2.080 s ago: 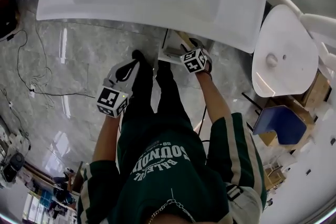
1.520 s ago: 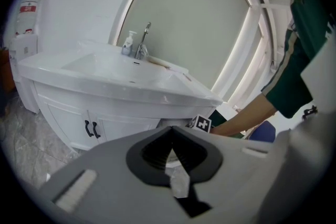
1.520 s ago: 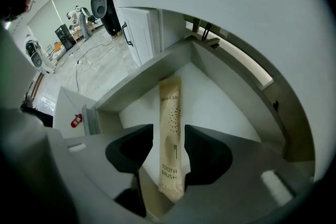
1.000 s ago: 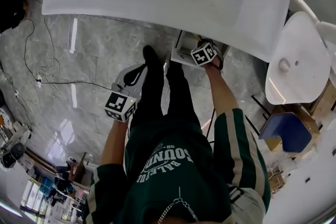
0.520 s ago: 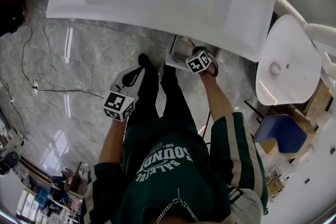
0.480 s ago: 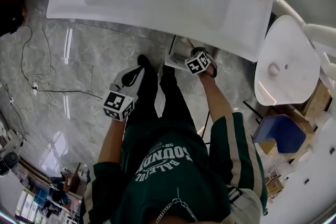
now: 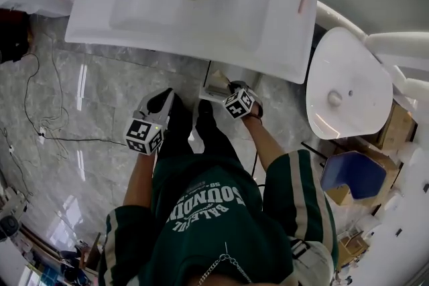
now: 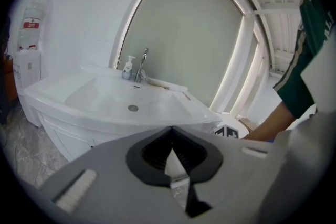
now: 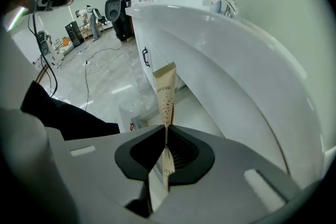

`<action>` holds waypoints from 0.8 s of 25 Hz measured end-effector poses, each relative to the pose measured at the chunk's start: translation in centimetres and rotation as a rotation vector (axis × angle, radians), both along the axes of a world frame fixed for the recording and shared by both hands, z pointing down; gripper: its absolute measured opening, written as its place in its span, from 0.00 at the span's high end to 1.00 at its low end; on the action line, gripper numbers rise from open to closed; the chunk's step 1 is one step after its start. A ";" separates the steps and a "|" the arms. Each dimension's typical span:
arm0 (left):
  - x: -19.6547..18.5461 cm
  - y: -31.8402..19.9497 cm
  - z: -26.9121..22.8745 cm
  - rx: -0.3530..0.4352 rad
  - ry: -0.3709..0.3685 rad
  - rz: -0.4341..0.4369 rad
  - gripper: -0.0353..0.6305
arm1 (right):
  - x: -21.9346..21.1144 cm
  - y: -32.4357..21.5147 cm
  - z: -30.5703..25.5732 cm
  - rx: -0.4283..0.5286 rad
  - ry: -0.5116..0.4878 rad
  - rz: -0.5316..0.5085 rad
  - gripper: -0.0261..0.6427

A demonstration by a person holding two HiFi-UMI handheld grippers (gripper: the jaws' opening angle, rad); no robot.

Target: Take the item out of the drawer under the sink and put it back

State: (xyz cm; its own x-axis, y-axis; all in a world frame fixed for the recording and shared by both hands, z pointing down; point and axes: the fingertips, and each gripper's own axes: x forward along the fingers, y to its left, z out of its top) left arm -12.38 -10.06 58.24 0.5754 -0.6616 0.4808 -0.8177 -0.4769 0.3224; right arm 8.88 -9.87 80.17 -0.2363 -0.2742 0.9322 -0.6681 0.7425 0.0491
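Observation:
A thin beige packet (image 9: 164, 96) with printed letters stands upright between the jaws of my right gripper (image 9: 166, 136), which is shut on its lower end. In the head view the right gripper (image 7: 226, 92) hovers just in front of the open white drawer (image 7: 212, 80) under the sink (image 7: 134, 33), and the packet (image 7: 219, 84) shows as a beige sliver at the drawer. My left gripper (image 7: 159, 101) hangs over the floor by the person's left leg, shut and empty. The left gripper view has those jaws (image 8: 172, 145) meeting, with the basin (image 8: 100, 93) beyond.
A white toilet (image 7: 347, 85) stands to the right of the vanity, with a blue stool (image 7: 352, 174) and boxes nearer. Cables (image 7: 41, 110) trail over the glossy marble floor on the left. The vanity's front has a dark handle (image 9: 144, 55). A tap (image 8: 140, 63) and bottle sit behind the basin.
The head view has swung so the sink sits lower in the picture. My right gripper has come back from under the sink's rim with the packet. The left gripper stays by the leg.

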 end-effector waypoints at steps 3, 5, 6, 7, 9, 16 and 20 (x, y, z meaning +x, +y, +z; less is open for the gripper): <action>-0.1 -0.9 -1.4 0.033 -0.001 -0.006 0.87 | -0.3 0.5 -2.4 0.026 -0.033 0.003 0.93; -0.3 -1.4 -2.2 0.050 -0.002 -0.014 0.87 | -0.7 0.5 -4.1 0.048 -0.059 0.000 0.93; -0.3 -1.6 -2.5 0.058 -0.004 -0.017 0.87 | -0.9 0.6 -5.1 0.060 -0.072 -0.005 0.93; -0.3 -1.8 -2.9 0.066 -0.004 -0.020 0.87 | -1.1 0.6 -6.0 0.073 -0.085 -0.011 0.93; -0.2 -2.3 -3.6 0.083 -0.003 -0.024 0.87 | -1.3 0.5 -8.1 0.103 -0.114 -0.016 0.93; -0.2 -5.2 -7.0 0.172 -0.008 -0.034 0.87 | -0.5 -2.4 -16.7 0.249 -0.250 0.067 0.93; -0.2 -6.9 -9.8 0.233 -0.016 -0.022 0.87 | 0.2 -5.1 -21.8 0.345 -0.322 0.131 0.93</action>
